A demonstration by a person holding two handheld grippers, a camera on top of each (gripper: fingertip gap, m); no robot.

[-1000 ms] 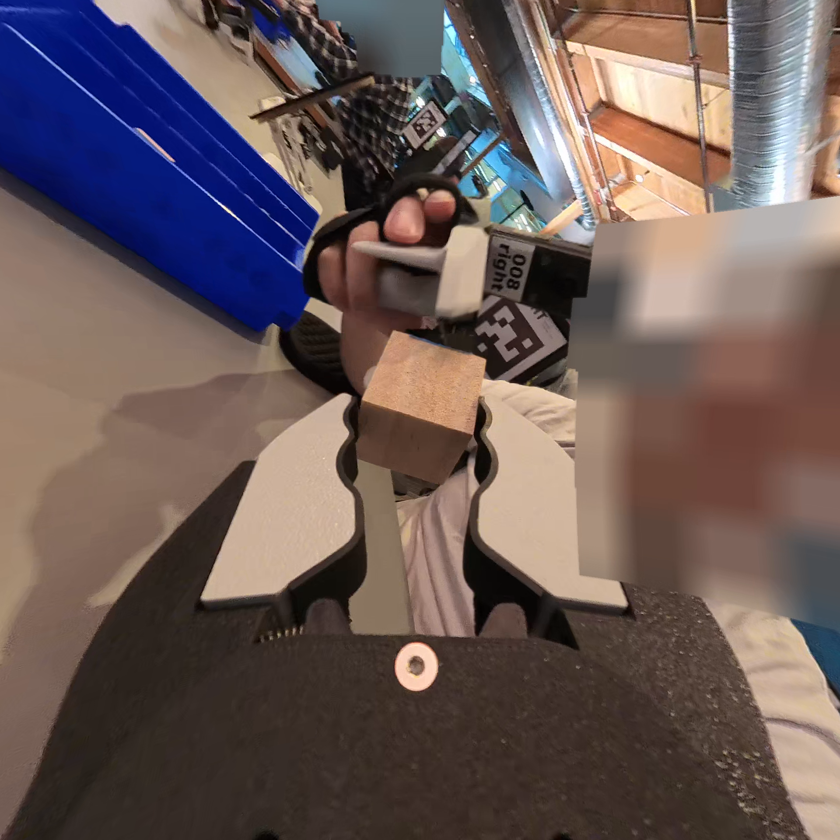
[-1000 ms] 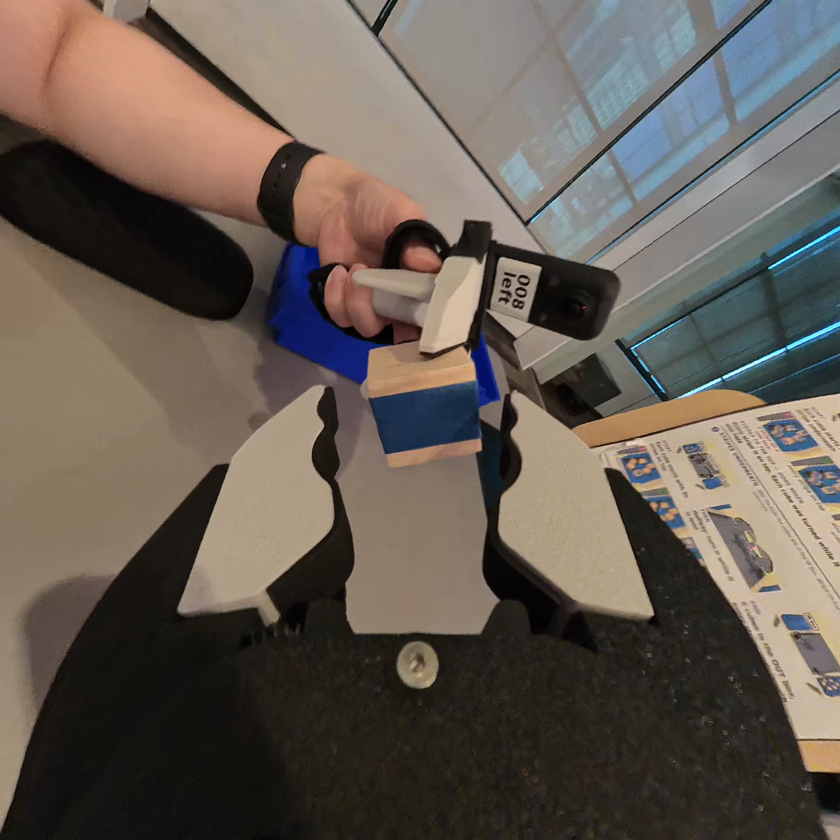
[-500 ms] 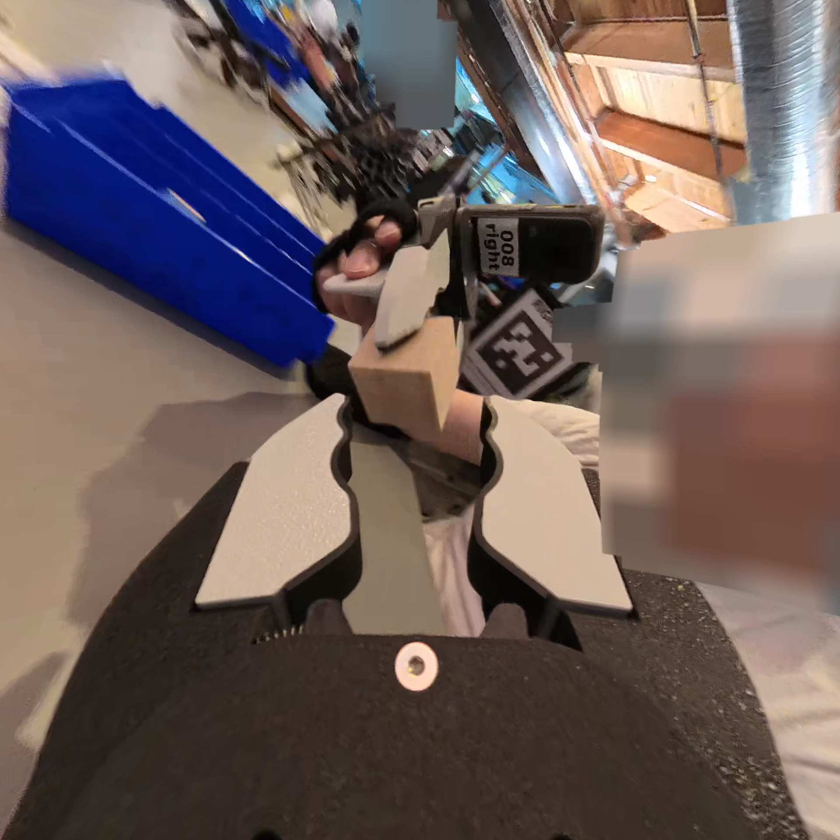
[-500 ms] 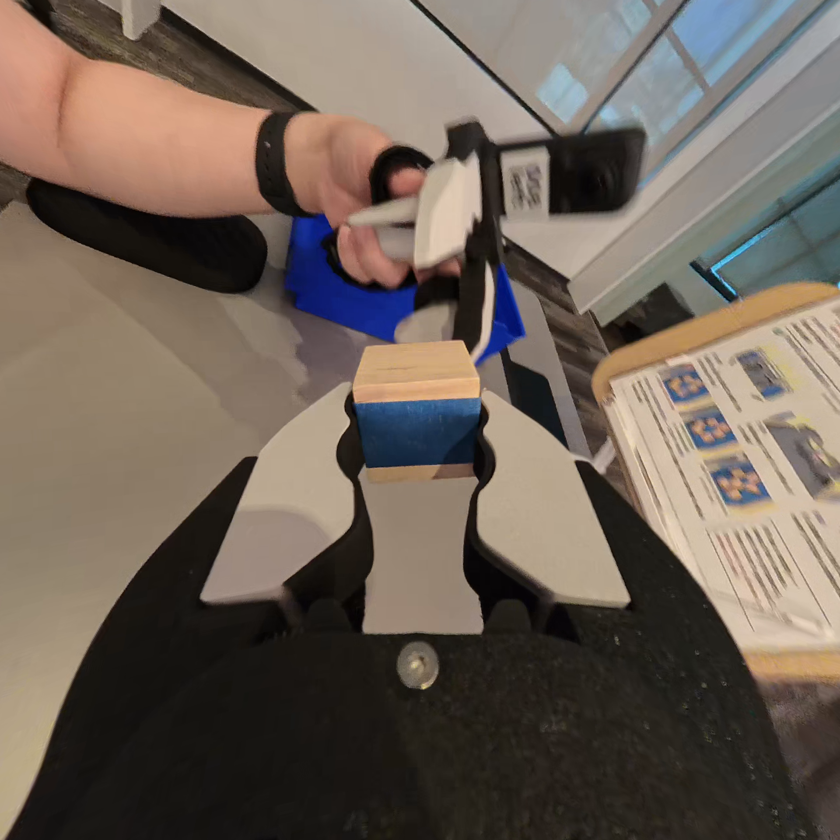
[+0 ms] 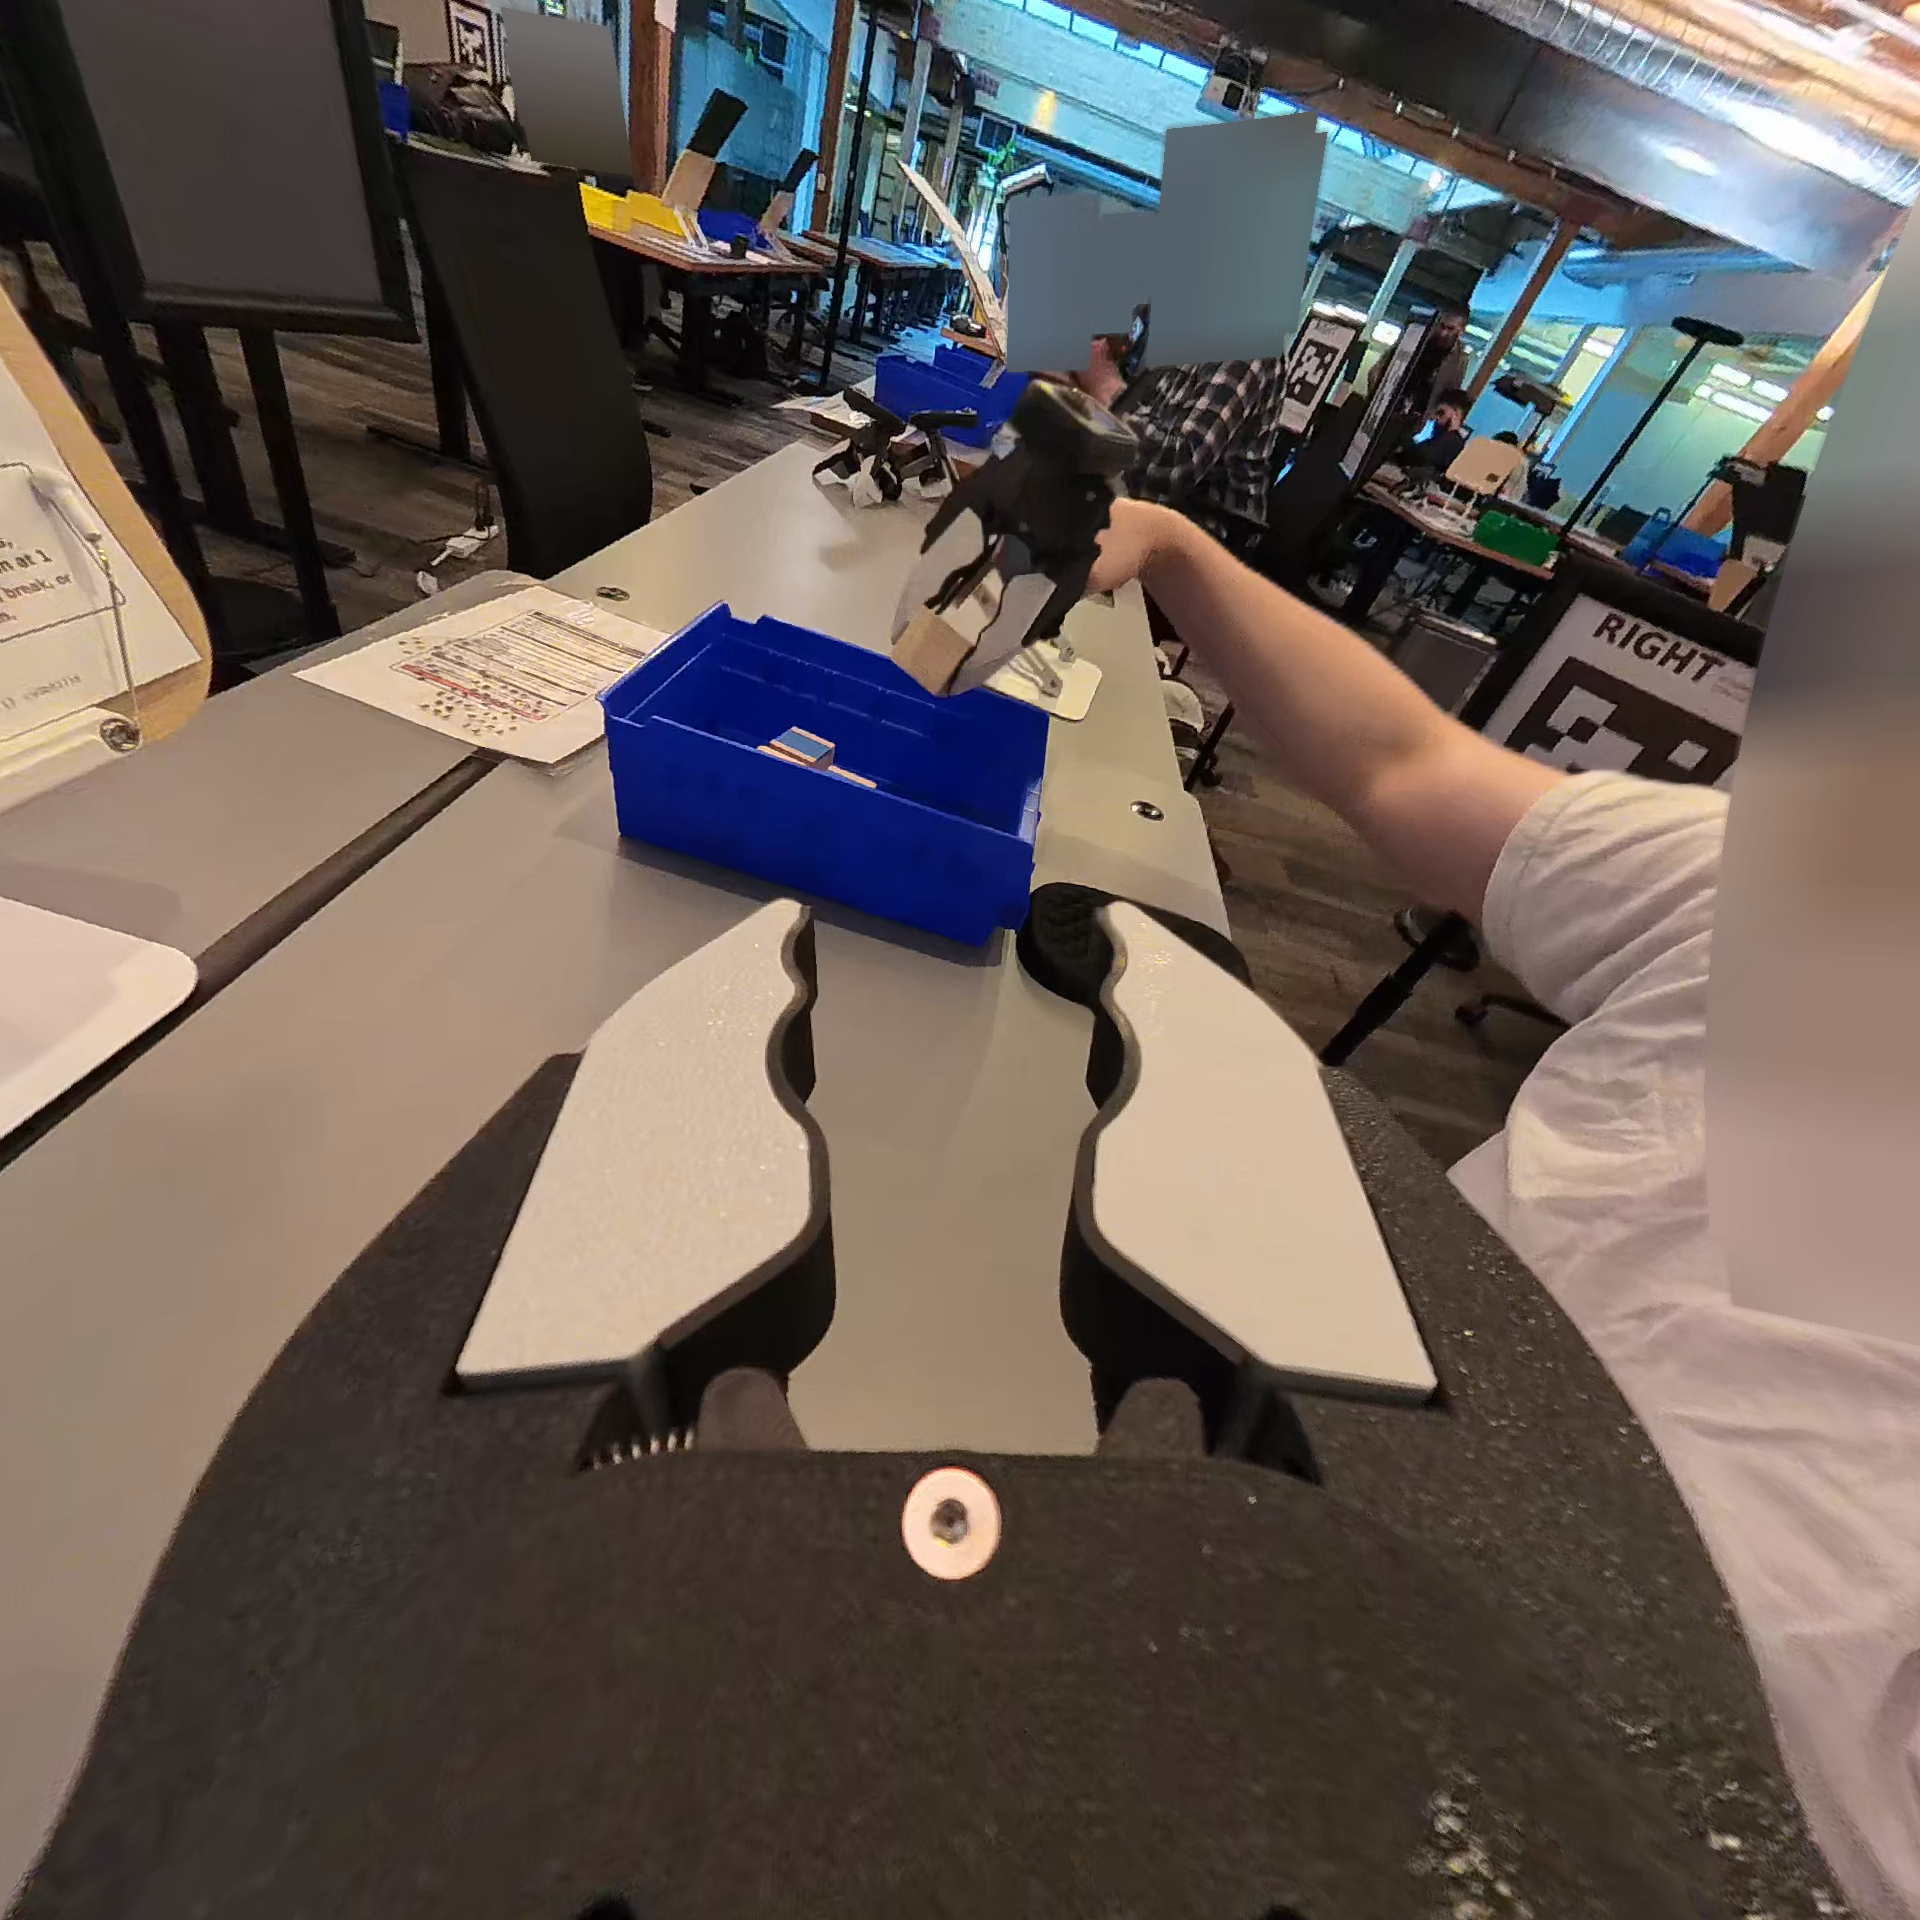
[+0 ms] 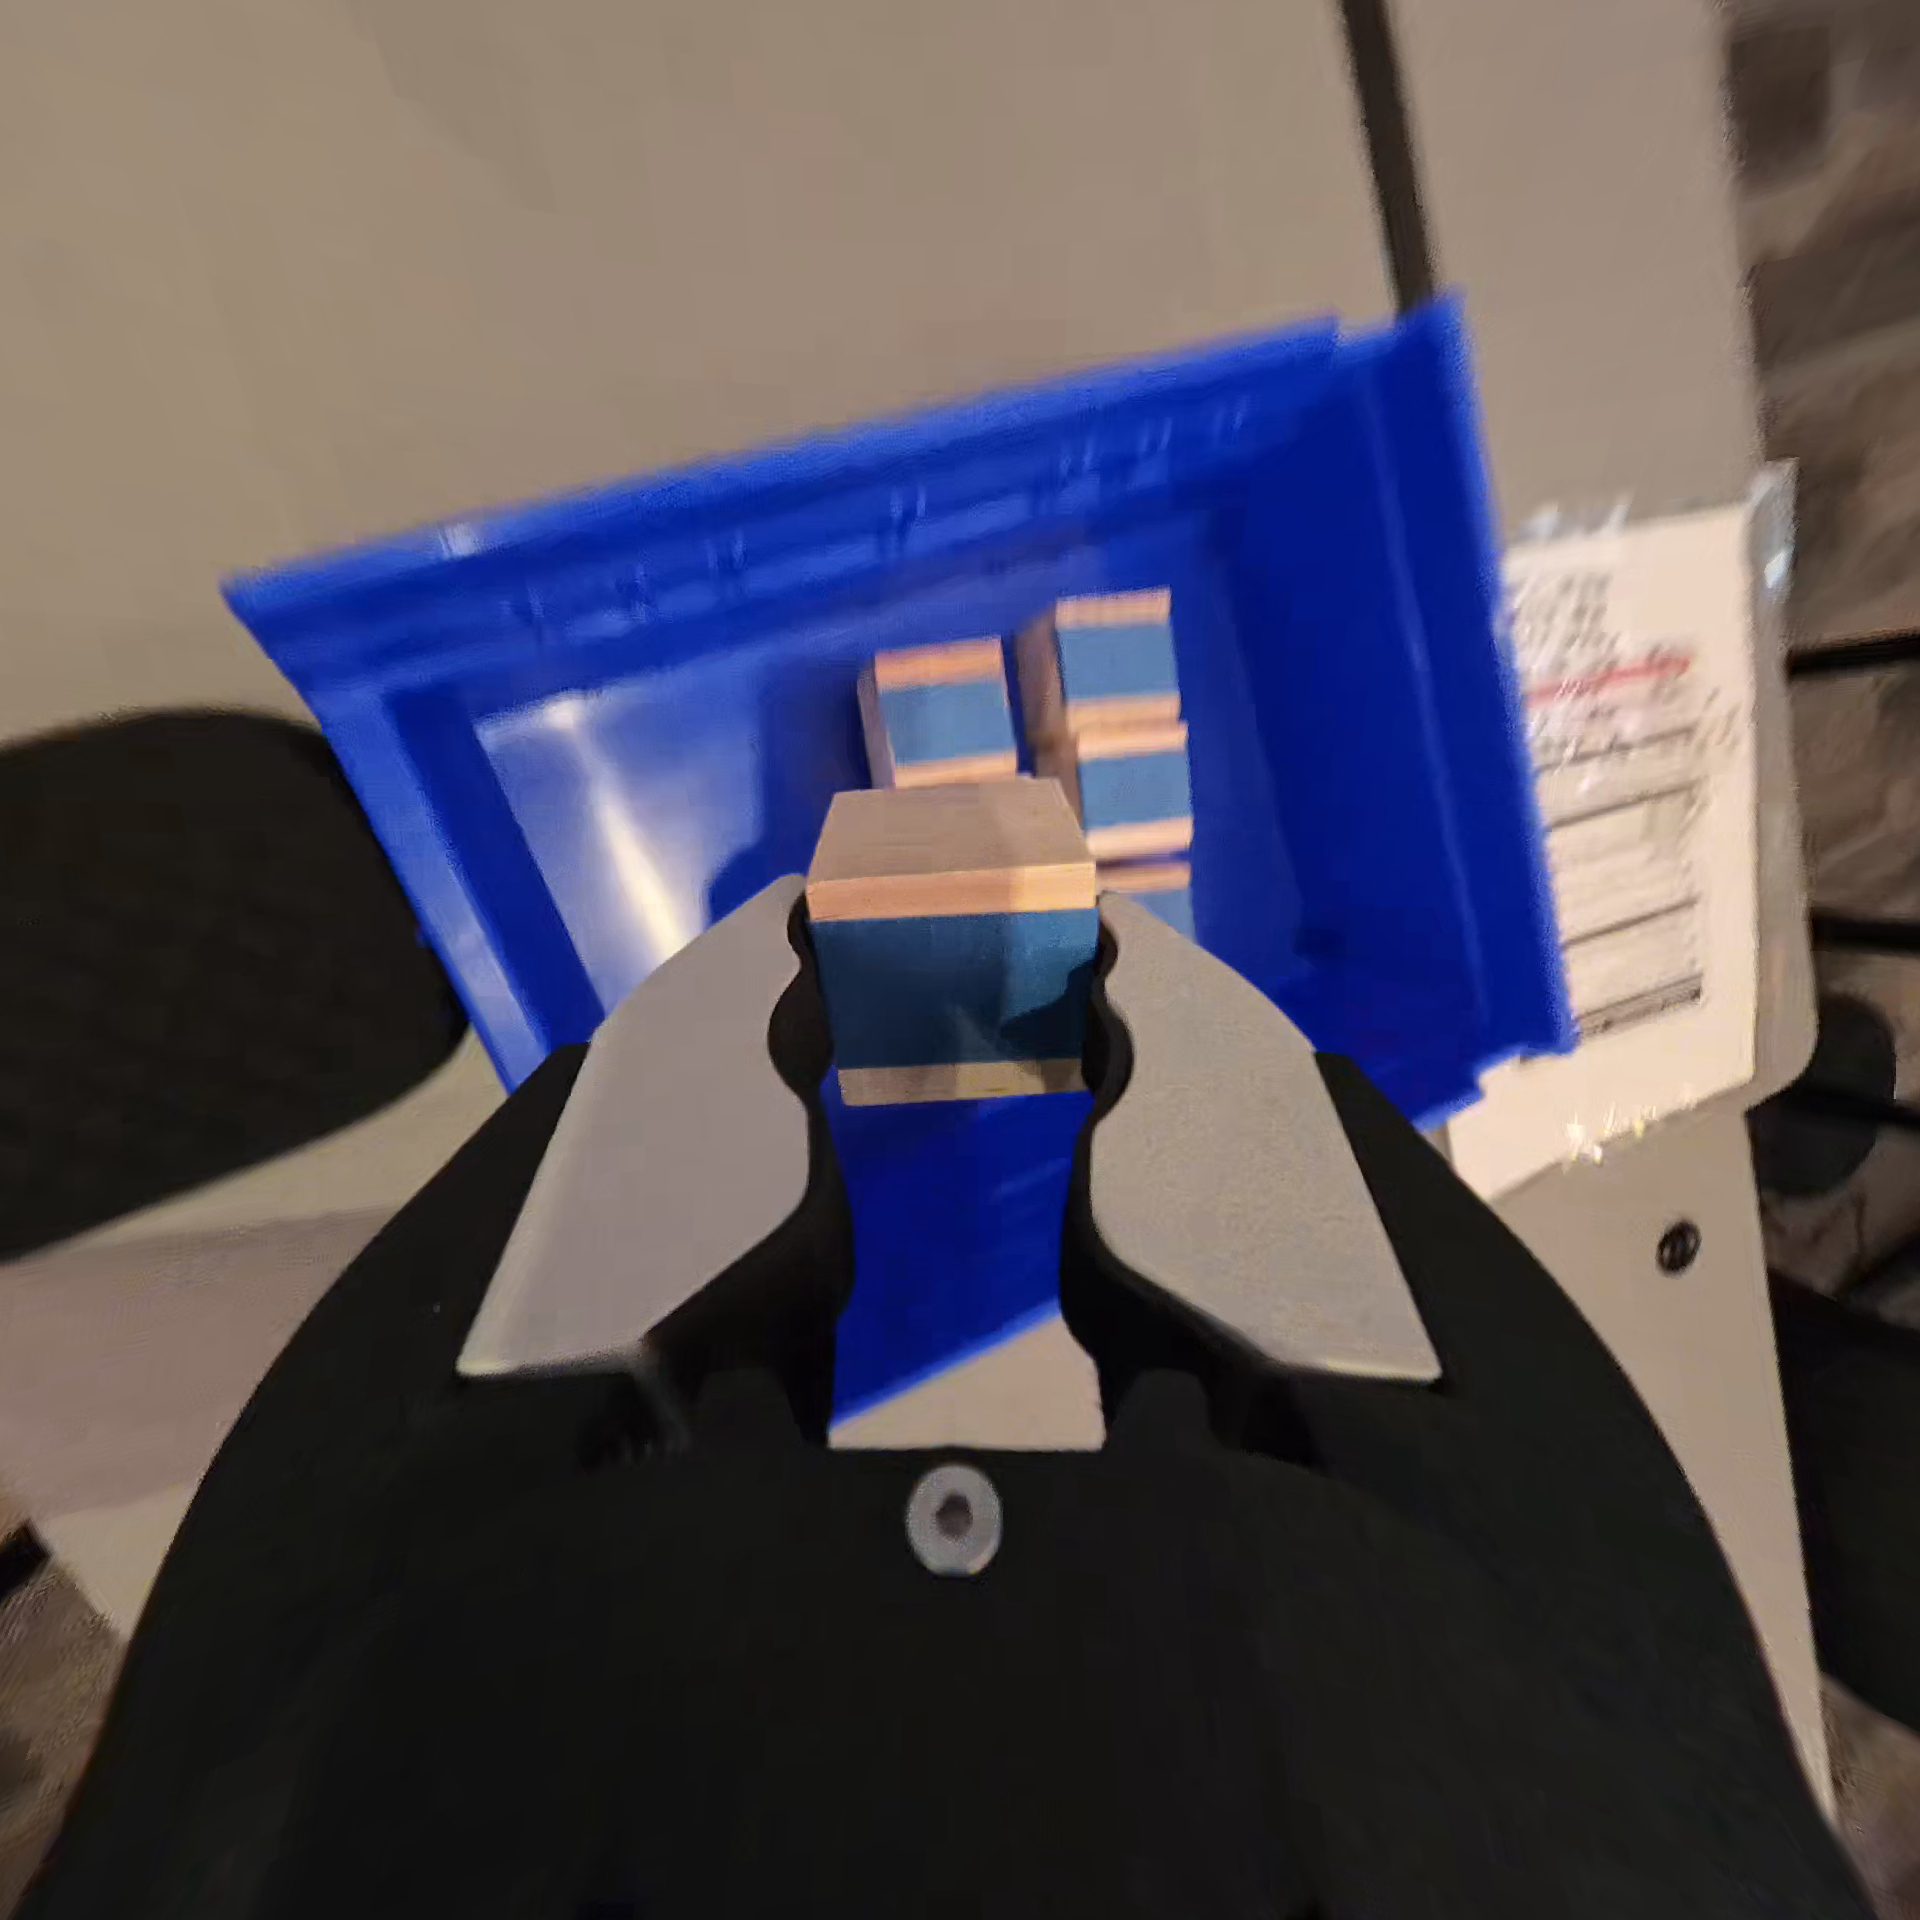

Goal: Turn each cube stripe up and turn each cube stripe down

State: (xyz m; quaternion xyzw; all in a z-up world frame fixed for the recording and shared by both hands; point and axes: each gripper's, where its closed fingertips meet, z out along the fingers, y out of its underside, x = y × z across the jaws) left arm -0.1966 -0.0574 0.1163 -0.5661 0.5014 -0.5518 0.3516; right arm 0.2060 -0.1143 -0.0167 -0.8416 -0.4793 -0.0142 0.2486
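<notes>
Right hand-held gripper (image 6: 951, 940) clamps a wooden cube (image 6: 951, 961), blue stripe facing the camera, above the blue bin (image 6: 1382, 665). Three striped cubes (image 6: 1127, 707) lie inside at the bin's right. Left hand-held gripper (image 5: 951, 982) spread wide, empty, over the grey table (image 5: 416, 1039).

The bin (image 5: 821, 831) sits on the worktop (image 5: 312, 1039). Three cubes (image 6: 940, 712) lie inside the bin. A printed sheet (image 5: 499, 665) lies on the worktop beside it. The right gripper (image 6: 951, 925) holds a fourth cube (image 6: 951, 935) above the bin.
</notes>
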